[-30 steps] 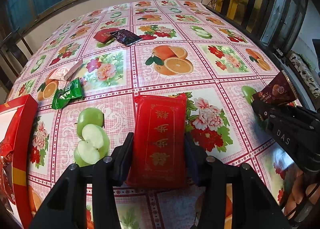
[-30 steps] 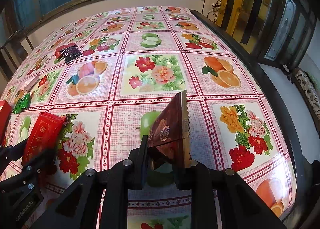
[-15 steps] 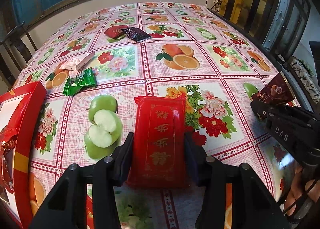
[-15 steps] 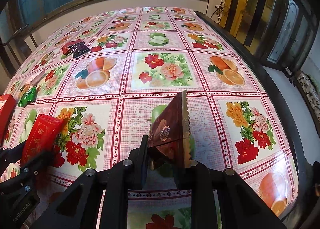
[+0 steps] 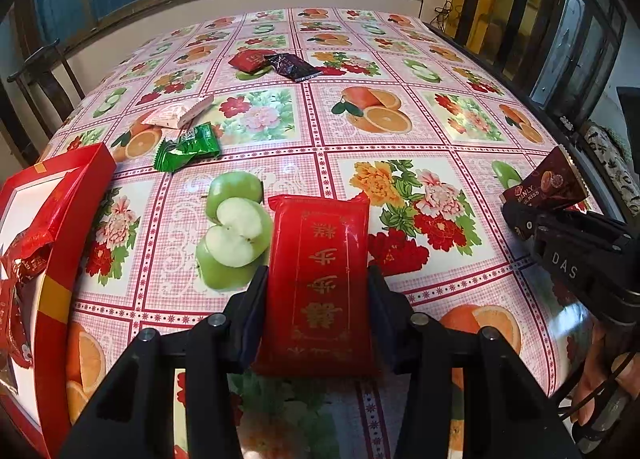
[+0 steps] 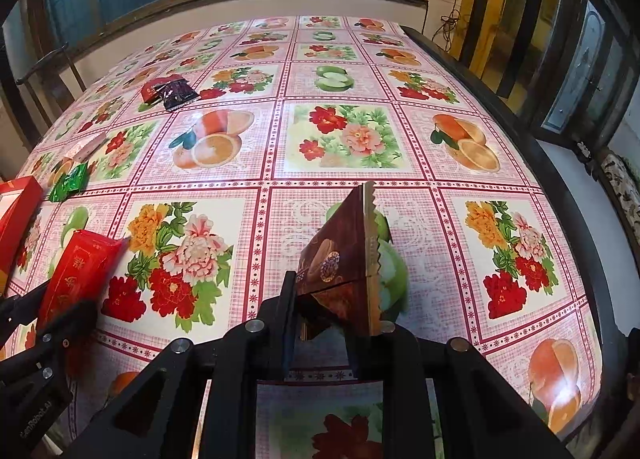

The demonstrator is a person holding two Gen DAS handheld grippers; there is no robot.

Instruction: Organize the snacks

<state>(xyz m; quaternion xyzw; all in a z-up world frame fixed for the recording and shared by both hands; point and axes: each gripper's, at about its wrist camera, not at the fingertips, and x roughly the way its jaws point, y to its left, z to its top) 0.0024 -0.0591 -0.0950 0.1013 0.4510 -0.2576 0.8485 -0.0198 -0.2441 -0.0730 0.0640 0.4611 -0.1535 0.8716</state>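
While our left gripper (image 5: 318,299) clamps the red snack packet (image 5: 320,279) by its long sides at six o'clock, our right gripper (image 6: 332,319) pinches the brown snack packet (image 6: 346,271), which stands on edge between its fingers. At nine o'clock in the left wrist view, we see the red box (image 5: 60,219) with red wrappers inside. Farther out on the fruit-print tablecloth (image 5: 400,163), around ten o'clock, lies the green packet (image 5: 188,147), with the pale pink packet (image 5: 176,115) just beyond it. Toward twelve o'clock, a small red packet (image 5: 248,59) and a dark packet (image 5: 294,66) lie touching.
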